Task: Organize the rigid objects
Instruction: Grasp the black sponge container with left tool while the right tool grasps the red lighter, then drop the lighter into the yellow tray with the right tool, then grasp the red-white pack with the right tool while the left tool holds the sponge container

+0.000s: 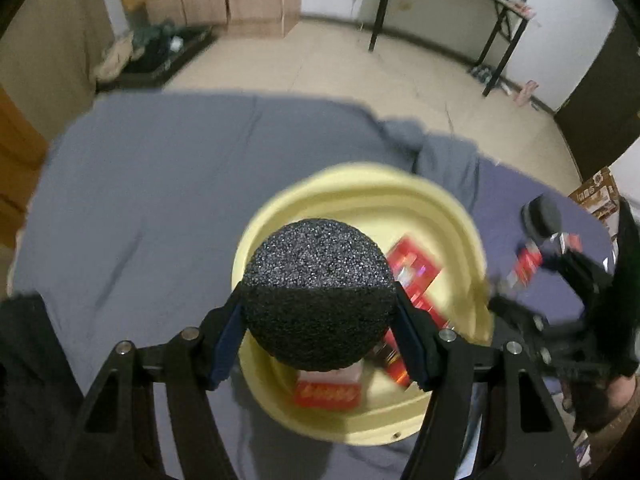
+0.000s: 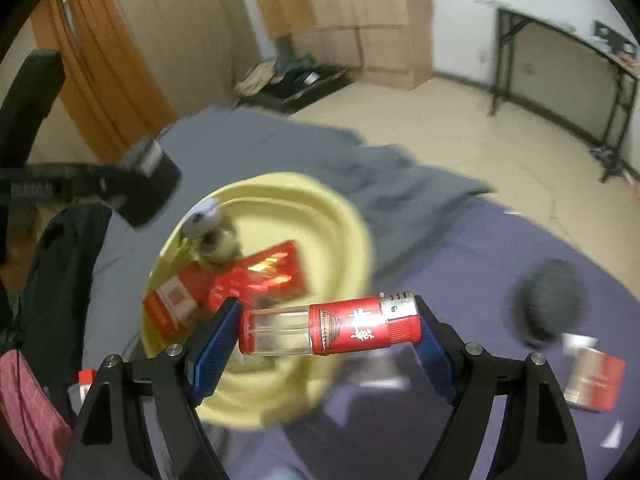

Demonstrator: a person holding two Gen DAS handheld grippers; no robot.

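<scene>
Over grey bedding (image 1: pixel 140 200), speckled black ball (image 1: pixel 318 296), seemingly foam.

The foam ball (image 1: pixel 318 296) is black with a fine pale speckle. The basin (image 1: pixel 436 216) is pale yellow, and the boxes (image 2: pixel 260 280) in it are red with glossy orange highlights; one box (image 2: pixel 172 304) carries a white square. The lighter (image 2: pixel 330 330) has a clear body, red label with white characters, silver band and red ends. Gripper pads (image 2: pixel 212 344) are blue on black arms. The bedsheet (image 1: pixel 140 208) is plain grey-blue.
</scene>
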